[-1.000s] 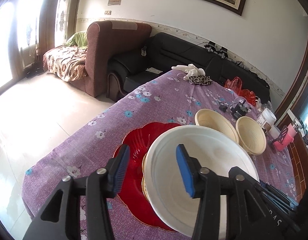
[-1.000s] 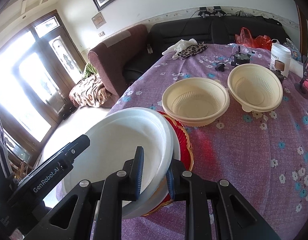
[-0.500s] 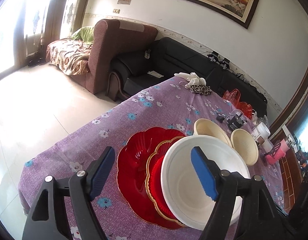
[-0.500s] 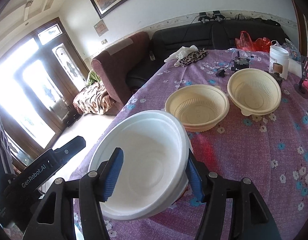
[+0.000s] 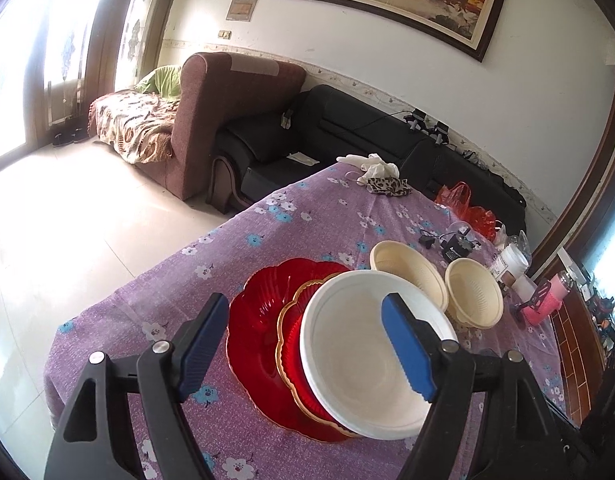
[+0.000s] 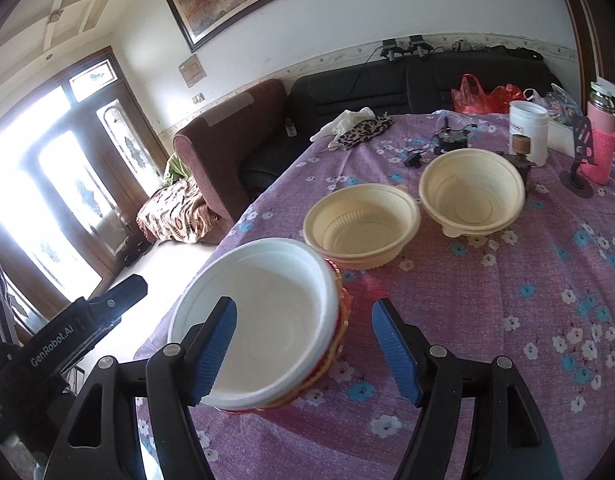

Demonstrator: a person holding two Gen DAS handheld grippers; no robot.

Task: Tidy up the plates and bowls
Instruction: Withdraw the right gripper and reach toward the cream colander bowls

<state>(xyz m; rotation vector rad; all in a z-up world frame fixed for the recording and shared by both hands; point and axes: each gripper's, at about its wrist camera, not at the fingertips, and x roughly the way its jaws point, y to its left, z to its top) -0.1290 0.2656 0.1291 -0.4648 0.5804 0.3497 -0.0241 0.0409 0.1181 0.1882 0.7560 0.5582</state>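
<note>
White plate (image 5: 367,356) stacked on red plates (image 5: 263,320) for tidiness; left gripper (image 5: 307,348) spread, right gripper (image 6: 305,348) opening, both empty.

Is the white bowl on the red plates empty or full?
Empty: the white bowl shows only its bare inside, sitting on the red plates.

White jar (image 6: 528,132), pink flask (image 6: 599,144), leopard-print cloth (image 6: 363,130) on purple tablecloth (image 6: 487,300).

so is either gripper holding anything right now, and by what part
Nothing is held. The left gripper stands open and the right gripper's jaws are opening, both clear of the white bowl resting on the red plates.
</note>
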